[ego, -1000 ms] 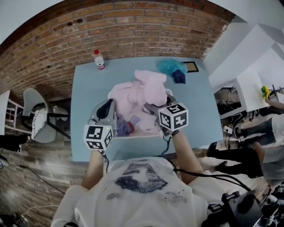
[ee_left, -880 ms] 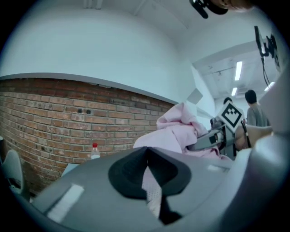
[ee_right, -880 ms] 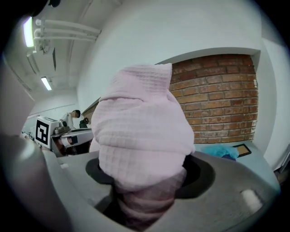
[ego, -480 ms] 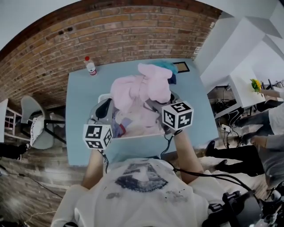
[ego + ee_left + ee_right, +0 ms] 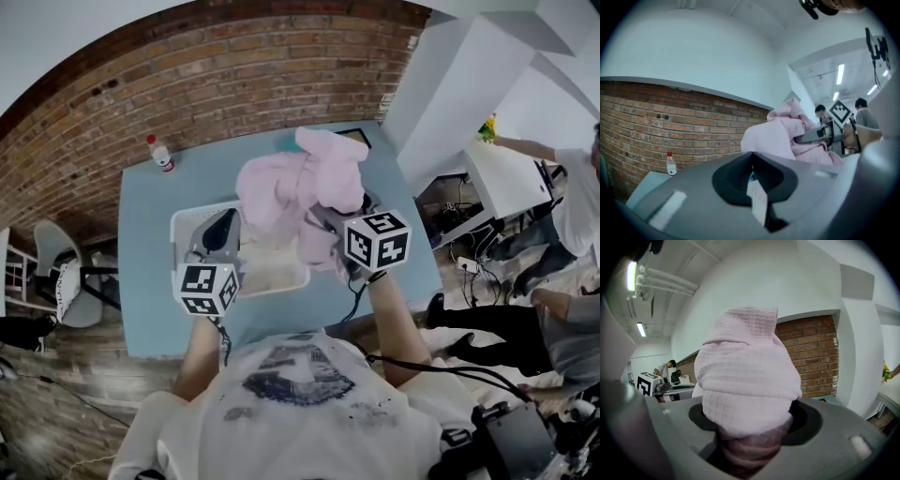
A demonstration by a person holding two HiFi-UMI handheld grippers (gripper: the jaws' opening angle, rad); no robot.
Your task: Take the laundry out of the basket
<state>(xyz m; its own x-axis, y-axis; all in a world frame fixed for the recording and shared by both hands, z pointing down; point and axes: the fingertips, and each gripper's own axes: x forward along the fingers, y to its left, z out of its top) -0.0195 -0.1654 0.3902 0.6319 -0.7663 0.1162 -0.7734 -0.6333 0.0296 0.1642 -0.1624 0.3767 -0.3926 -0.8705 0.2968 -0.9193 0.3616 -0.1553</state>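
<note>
So the pink waffle-weave towel (image 5: 300,187) is held up at frame centre in the head view, over the right end of the white basket (image 5: 183,230) on the blue table (image 5: 150,309). A bunched fold of it is clamped in the right gripper (image 5: 746,448). A thin pale tag (image 5: 757,205) is pinched tight in the left gripper (image 5: 226,234).

Bare table (image 5: 150,300) surrounds the basket (image 5: 175,244); a bottle (image 5: 161,155) occupies the far-left corner.

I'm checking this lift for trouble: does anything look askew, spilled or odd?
Nothing spilled or damaged; the bottle stands upright. Only the hold looks uneven: the right gripper clamps a thick wad of the pink garment, the left gripper what seems a thin strip.
</note>
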